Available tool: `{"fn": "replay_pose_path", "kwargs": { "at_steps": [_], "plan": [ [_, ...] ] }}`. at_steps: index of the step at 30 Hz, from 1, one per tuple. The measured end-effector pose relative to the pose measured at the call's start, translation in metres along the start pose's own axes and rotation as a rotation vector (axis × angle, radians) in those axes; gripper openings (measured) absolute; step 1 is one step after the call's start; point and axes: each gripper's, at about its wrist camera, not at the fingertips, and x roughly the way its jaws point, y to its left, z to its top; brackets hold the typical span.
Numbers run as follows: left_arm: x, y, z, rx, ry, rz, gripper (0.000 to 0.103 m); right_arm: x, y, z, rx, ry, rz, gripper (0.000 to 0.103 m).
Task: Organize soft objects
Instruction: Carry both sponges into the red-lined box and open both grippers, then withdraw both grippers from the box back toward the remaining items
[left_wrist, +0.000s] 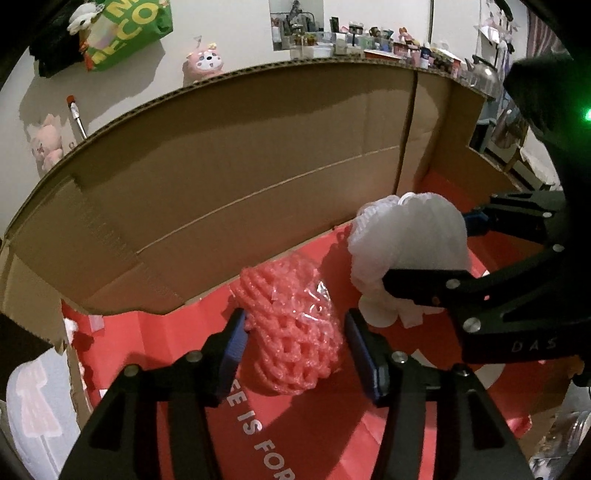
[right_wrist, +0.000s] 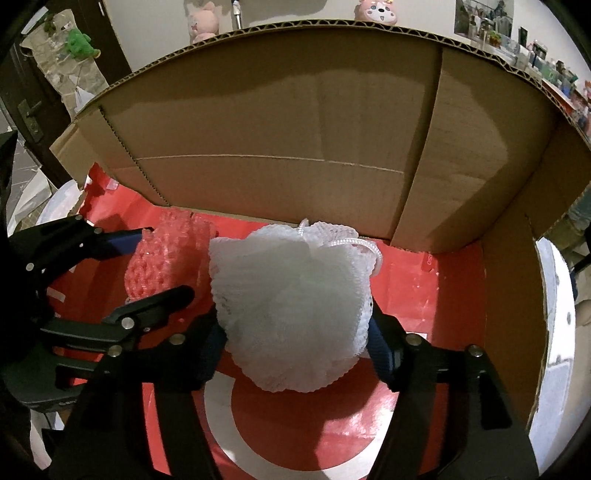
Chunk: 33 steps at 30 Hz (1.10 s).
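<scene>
A pink foam net (left_wrist: 291, 332) lies on the red floor of an open cardboard box (left_wrist: 258, 166). My left gripper (left_wrist: 295, 350) straddles it, open, with a slim gap showing at the right pad (left_wrist: 360, 354). To its right sits a white mesh pouf (left_wrist: 410, 236), also low in the box (right_wrist: 295, 129). My right gripper (right_wrist: 297, 343) has both pads against the pouf's (right_wrist: 291, 306) sides, and the mesh bulges over them. In the right wrist view the left gripper (right_wrist: 166, 262) stands around the pink net (right_wrist: 166, 254).
The tall brown back flap and side walls (right_wrist: 509, 295) hem in both grippers. Plush toys (left_wrist: 205, 62) and a green bag (left_wrist: 125, 29) hang on the wall behind. A cluttered shelf (left_wrist: 369, 40) runs at the back right. A door (right_wrist: 29, 110) stands far left.
</scene>
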Motion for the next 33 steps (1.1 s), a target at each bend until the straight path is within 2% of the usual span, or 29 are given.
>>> {"fn": "replay_pose_path", "kwargs": {
  "at_steps": [8, 15, 24, 25, 27, 33],
  "plan": [
    [-0.026, 0.009, -0.006, -0.041, -0.044, -0.007, 0.079, -0.010, 0.003, -0.001, -0.002, -0.021, -0.009, 0.076],
    [-0.070, 0.008, -0.013, -0.093, -0.136, -0.001, 0.096, -0.039, 0.006, -0.006, 0.016, -0.055, -0.018, 0.081],
    [-0.138, -0.002, -0.034, -0.166, -0.251, 0.032, 0.103, -0.111, 0.022, -0.034, 0.005, -0.142, -0.051, 0.082],
    [-0.146, -0.004, -0.038, -0.169, -0.264, 0.038, 0.103, -0.120, 0.024, -0.037, 0.005, -0.153, -0.053, 0.083],
    [-0.159, -0.009, -0.043, -0.172, -0.280, 0.047, 0.103, -0.142, 0.029, -0.048, 0.007, -0.189, -0.052, 0.090],
    [-0.208, -0.024, -0.068, -0.196, -0.357, 0.067, 0.103, -0.197, 0.051, -0.078, -0.030, -0.283, -0.059, 0.091]
  ]
}}
